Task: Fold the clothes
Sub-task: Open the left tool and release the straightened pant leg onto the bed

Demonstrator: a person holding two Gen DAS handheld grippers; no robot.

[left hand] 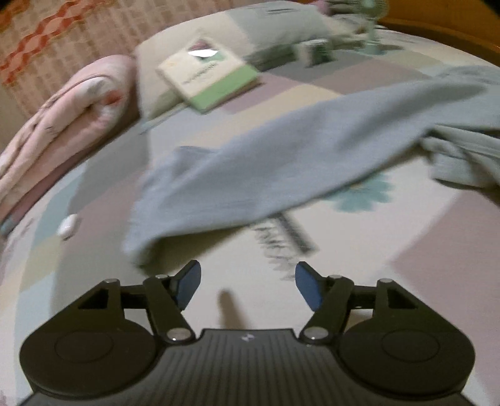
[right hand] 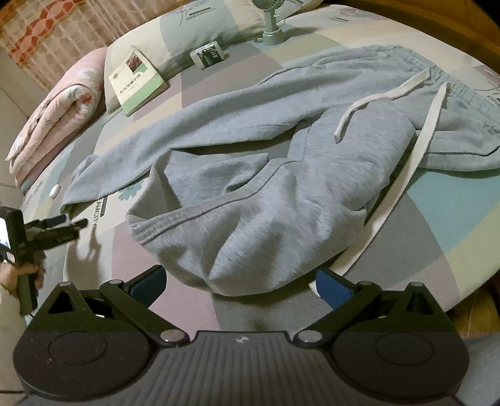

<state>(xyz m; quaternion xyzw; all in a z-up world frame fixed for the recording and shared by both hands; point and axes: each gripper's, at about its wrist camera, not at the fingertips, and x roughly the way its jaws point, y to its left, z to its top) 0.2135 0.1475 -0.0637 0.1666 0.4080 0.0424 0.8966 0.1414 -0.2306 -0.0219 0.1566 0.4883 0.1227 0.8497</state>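
Note:
Grey sweatpants point(right hand: 281, 175) with a white drawstring point(right hand: 384, 93) lie rumpled on the patchwork bedsheet point(right hand: 453, 218), waistband at the far right. One leg point(left hand: 281, 162) stretches left across the bed, its cuff just ahead of my left gripper point(left hand: 248, 281). That gripper is open over bare sheet with nothing between its blue pads point(left hand: 189, 287). In the right wrist view the left gripper point(right hand: 75, 222) shows at the left edge, held by a hand. My right gripper point(right hand: 240, 278) stands wide open, and a bulging fold of the other leg lies between its fingertips.
A rolled pink quilt point(right hand: 59, 115) lies along the bed's left side. A book point(right hand: 136, 82) leans on a pillow point(right hand: 200, 28) at the back, with a small box point(right hand: 207, 56) and a green desk fan point(right hand: 270, 22). A small white object point(right hand: 54, 190) sits near the left edge.

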